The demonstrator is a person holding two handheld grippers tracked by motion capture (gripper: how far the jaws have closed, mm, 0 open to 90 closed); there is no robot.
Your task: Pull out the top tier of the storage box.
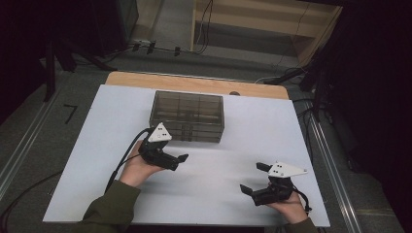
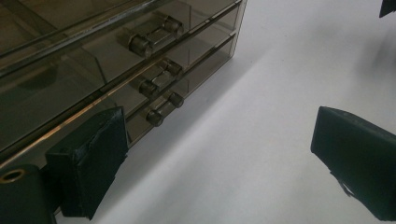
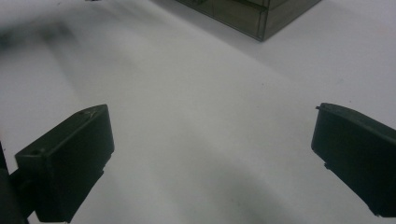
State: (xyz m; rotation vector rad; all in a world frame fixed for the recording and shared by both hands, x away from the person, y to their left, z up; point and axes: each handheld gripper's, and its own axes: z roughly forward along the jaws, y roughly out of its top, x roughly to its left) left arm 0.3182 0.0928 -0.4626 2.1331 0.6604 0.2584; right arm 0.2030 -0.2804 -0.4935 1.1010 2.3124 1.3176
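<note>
Nearest me, my right gripper (image 1: 256,180) rests low on the white table (image 1: 252,131), well short of the smoked drawer box (image 1: 188,116) and off to its right, jaws spread wide on nothing; I judge it parked to stay clear. My left gripper (image 1: 178,159) sits just before the drawer box's front, jaws likewise apart and empty, one jaw next to the stacked drawer knobs (image 2: 158,84), probably lined up to pull one. The box stands at the table's far middle, all drawers closed

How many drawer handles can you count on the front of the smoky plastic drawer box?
3, stacked on the box front: top handle, middle handle, bottom handle.
</note>
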